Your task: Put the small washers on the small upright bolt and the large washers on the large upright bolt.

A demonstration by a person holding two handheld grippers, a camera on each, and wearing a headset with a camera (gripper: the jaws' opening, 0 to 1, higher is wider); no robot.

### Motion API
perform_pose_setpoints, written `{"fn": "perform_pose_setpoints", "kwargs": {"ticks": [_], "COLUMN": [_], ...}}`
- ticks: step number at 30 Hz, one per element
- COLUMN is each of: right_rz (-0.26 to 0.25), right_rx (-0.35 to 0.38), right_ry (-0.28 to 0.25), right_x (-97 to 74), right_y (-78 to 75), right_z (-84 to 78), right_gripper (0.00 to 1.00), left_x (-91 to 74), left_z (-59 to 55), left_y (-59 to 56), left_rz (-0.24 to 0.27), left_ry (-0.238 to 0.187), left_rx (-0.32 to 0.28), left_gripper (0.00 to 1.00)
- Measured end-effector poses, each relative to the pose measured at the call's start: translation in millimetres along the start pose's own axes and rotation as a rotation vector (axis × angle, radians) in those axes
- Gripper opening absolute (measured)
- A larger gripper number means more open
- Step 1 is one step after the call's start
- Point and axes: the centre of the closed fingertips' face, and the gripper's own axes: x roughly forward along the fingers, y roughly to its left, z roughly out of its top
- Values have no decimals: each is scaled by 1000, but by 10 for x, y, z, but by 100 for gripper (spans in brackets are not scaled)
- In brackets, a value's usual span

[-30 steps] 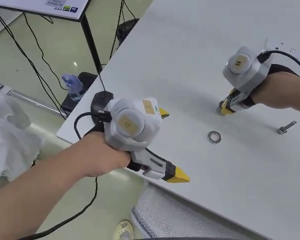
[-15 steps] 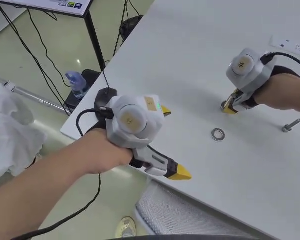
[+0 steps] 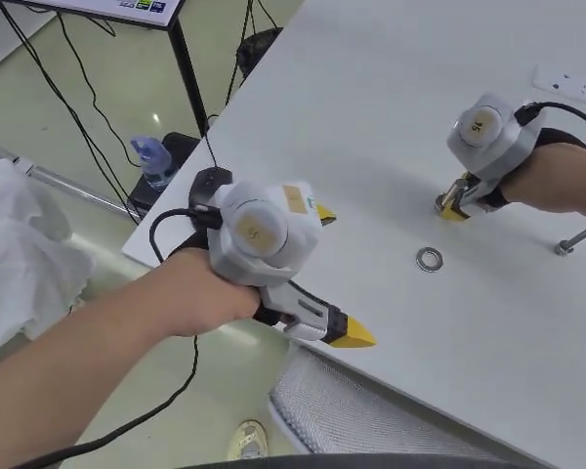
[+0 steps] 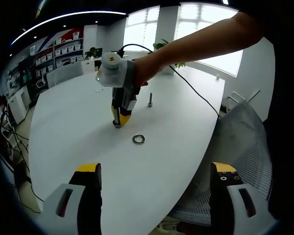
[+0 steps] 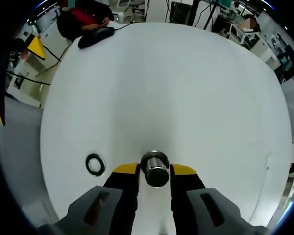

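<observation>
Little shifts in 1 second: the right gripper [image 3: 452, 207] still pinches the large bolt [image 5: 155, 172] upright between its narrow jaws, 1 washer [image 5: 95, 164] lying unthreaded on the table [image 3: 371, 117] just left of them, while the left gripper [image 3: 340, 277] hangs back, jaws wide and empty.

Table [image 3: 391, 117]: matt, smooth. Washer [image 3: 429, 259]: bright metal, glossy. Small bolt [image 3: 570, 242]: grey metal. Big bolt [image 5: 155, 169]: metal, shiny head. Left gripper [image 3: 340, 277]: smooth plastic shell. Chair [image 3: 371, 410]: mesh cloth. Floor [image 3: 78, 98]: glossy.
</observation>
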Motion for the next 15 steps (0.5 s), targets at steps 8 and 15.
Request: {"fn": "perform_pose_setpoints", "kwargs": {"ticks": [8,15], "right_rz": [4,6], "right_rx": [13,18], "right_ry": [-19,-44], "right_x": [-82,-228], "right_y": [-20,-68], "right_z": [27,35], "right_gripper": [32,34], "left_x": [-8,-18], "left_z": [16,58], "left_y": [4,21], "left_rz": [0,2], "left_ry": [-2,-12], "left_rx": [4,10], "left_gripper": [91,91]}}
